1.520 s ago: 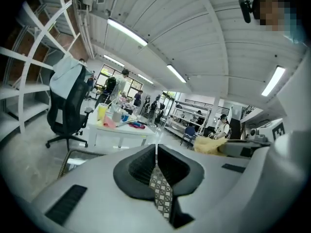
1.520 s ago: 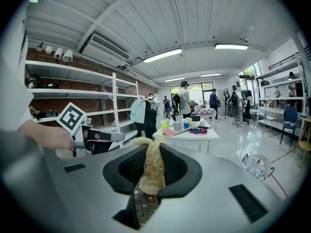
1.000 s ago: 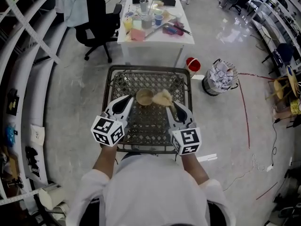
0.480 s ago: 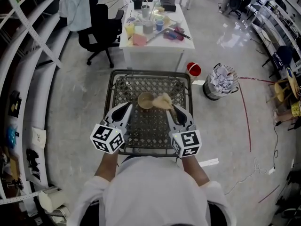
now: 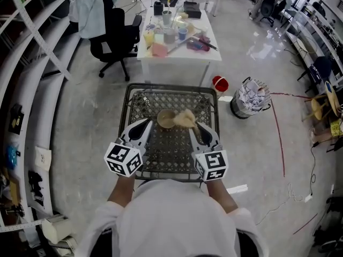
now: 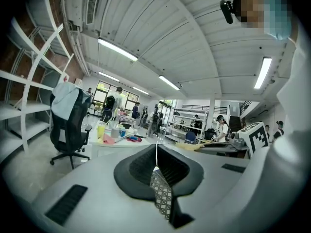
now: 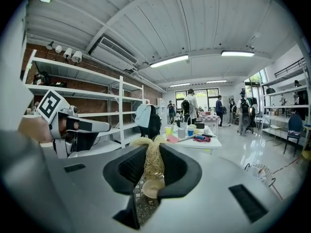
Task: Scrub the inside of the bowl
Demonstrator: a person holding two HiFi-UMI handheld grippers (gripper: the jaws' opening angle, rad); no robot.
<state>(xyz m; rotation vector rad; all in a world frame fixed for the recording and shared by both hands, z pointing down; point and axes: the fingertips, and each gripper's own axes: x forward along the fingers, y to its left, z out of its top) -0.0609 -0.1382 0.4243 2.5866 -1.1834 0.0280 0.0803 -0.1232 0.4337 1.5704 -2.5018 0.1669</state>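
From the head view, a small tan bowl (image 5: 164,119) sat on a metal mesh table (image 5: 170,149), near its far end. The left gripper (image 5: 147,123) pointed at the bowl from the left, with its tips just beside the bowl. The right gripper (image 5: 193,127) came in from the right and held a straw-coloured scrubber (image 5: 185,118). The scrubber was at the bowl's right edge, but I could not tell if it touched the bowl. Past the mesh table stood a white table (image 5: 206,50) with cups and other small things on it. A black chair (image 5: 115,33) was next to the white table. A red bucket (image 5: 220,83) and a bin full of paper (image 5: 250,95) stood on the floor to the right.

In the left gripper view, the left gripper (image 6: 156,152) had its jaws pressed together with nothing between them. A strip of the mesh table (image 6: 162,196) showed under the jaws. The bowl did not show here.

In the right gripper view, the right gripper (image 7: 154,151) had its jaws squeezed on the scrubber (image 7: 154,165). The scrubber stuck out past the tips. The bowl (image 7: 153,188) sat lower down, on the mesh.
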